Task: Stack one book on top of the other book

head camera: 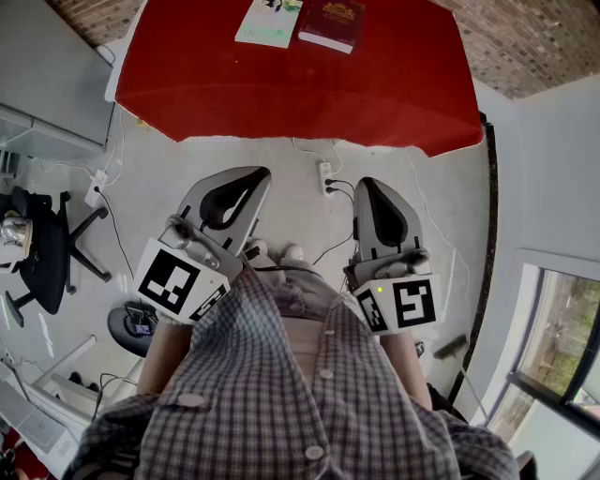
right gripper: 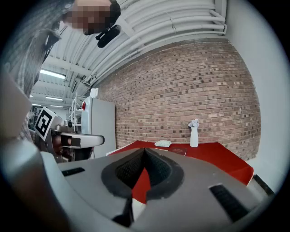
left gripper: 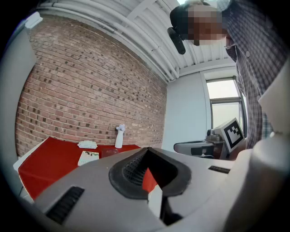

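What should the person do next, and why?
Probably carry both tools forward to the red table: the left tool and right tool are shut, empty and well short of it, while the pale book and dark red book lie side by side, unstacked.

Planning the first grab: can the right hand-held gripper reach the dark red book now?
Probably not: the right hand-held gripper, shut, is over the floor, short of the dark red book on the table; nothing blocks the way.
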### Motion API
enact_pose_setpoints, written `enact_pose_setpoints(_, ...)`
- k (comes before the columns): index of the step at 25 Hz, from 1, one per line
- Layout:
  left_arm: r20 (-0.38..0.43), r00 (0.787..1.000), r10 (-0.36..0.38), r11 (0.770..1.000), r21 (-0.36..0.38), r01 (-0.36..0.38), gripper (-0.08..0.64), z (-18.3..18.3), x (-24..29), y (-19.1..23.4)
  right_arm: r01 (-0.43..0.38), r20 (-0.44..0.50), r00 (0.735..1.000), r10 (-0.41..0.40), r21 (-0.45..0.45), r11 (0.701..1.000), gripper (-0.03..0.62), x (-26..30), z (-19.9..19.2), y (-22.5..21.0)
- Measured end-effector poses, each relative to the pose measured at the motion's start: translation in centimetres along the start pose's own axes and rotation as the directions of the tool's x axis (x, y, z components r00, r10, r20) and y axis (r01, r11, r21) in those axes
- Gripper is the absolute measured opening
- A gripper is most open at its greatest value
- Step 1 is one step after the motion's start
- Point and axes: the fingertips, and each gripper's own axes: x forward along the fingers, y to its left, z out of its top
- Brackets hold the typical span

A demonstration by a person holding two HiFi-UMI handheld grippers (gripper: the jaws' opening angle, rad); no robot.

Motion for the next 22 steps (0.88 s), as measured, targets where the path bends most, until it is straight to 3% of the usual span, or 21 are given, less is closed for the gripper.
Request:
enact_pose_setpoints(11, 0.006, 1.000, -0.022, 1.000, 0.000, 0.022, 0.008, 0.2, -0.4, 0.2, 0.009, 0.001, 1.000, -0.009, -0.006, 1.000, 0.008, 0.0, 0.1, 0.9)
enact_pose_setpoints(19, 0.018, 0.999, -0.041, 0.999, -0.001, 0.041, 0.008, 0.4, -1.0, 0.8, 0.062, 0.024, 0.998, -0.063, 0.044, 0.997, 0.008, -0.4, 0.5, 0.8)
enact_pose_setpoints(22, 0.022, 0.999, -0.040, 0.999, 0.002, 0.040, 0.008, 0.6, -1.7, 1.4, 0.085, 0.028, 0.996, -0.085, 0.019, 0.996, 0.007, -0.2, 0.6, 1.3)
